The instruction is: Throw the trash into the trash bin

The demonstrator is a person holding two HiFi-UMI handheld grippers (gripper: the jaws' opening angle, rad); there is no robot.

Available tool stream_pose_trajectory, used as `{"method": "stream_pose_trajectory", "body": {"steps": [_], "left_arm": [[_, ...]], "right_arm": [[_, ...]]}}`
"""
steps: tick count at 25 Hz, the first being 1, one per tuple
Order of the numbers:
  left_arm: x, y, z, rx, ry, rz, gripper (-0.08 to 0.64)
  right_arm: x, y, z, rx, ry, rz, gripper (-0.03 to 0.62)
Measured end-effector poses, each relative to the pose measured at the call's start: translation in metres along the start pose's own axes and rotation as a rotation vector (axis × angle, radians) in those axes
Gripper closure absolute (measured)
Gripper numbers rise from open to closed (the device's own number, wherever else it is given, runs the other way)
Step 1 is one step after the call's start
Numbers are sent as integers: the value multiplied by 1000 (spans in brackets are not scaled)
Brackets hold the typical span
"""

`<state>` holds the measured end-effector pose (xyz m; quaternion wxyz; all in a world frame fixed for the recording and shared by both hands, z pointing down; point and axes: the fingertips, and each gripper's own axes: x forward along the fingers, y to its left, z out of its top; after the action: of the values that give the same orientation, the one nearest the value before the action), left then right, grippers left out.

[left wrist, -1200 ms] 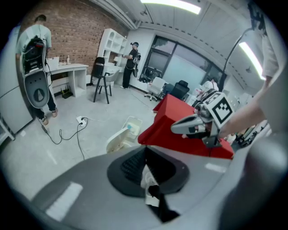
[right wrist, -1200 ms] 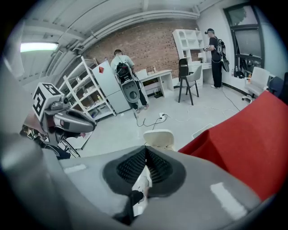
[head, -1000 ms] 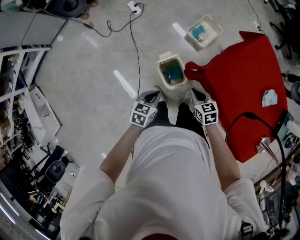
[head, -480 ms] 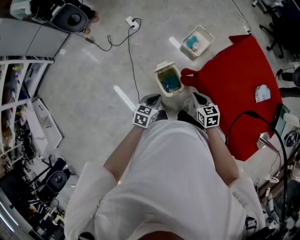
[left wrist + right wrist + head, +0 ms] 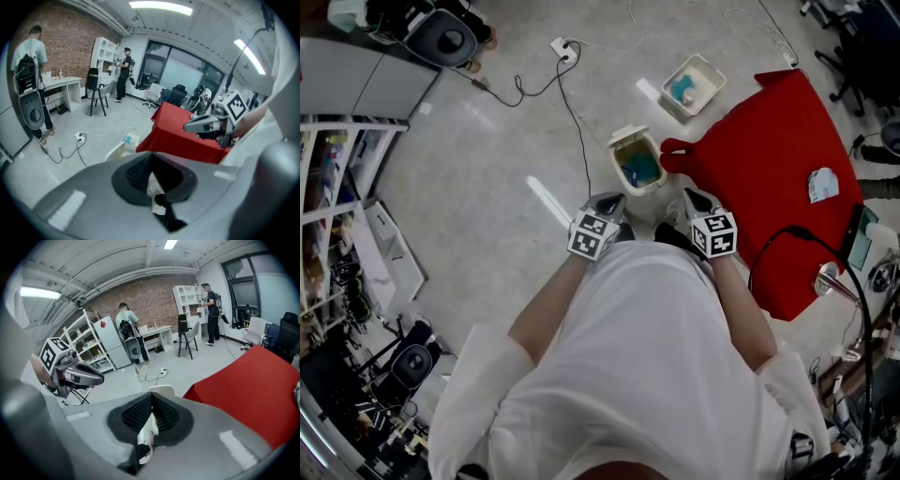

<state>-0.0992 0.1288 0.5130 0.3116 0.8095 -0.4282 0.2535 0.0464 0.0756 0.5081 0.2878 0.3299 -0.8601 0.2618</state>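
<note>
A small cream trash bin (image 5: 637, 161) stands open on the floor with blue trash inside, just beyond my grippers. The bin's lid also shows in the left gripper view (image 5: 119, 150) and the right gripper view (image 5: 161, 390). My left gripper (image 5: 605, 202) (image 5: 151, 157) is shut and holds nothing. My right gripper (image 5: 689, 200) (image 5: 152, 399) is shut and empty too. They hover side by side above the floor, just short of the bin. A crumpled white and blue piece of trash (image 5: 821, 185) lies on the red-covered table (image 5: 769, 178).
A white tray (image 5: 692, 86) with something blue sits on the floor past the bin. A cable runs to a power strip (image 5: 562, 45). Shelving (image 5: 347, 187) lines the left. People stand by desks (image 5: 35, 56) (image 5: 127, 324) far back.
The head view has pulled back, so the bin looks smaller. Both grippers have lifted a little toward the body and stayed shut side by side.
</note>
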Motion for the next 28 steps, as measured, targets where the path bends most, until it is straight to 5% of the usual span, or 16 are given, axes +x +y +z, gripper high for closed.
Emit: {"method": "stream_pose_trajectory", "body": {"steps": [9,28], "left_arm": [[-2,2,10,-61,-21,-28,555],[-5,23,21,39,13,-158,555]], "right_arm": [[0,0,0,7,-6,-18,591],[-3,-1,9,106,-60,-180,591]]}}
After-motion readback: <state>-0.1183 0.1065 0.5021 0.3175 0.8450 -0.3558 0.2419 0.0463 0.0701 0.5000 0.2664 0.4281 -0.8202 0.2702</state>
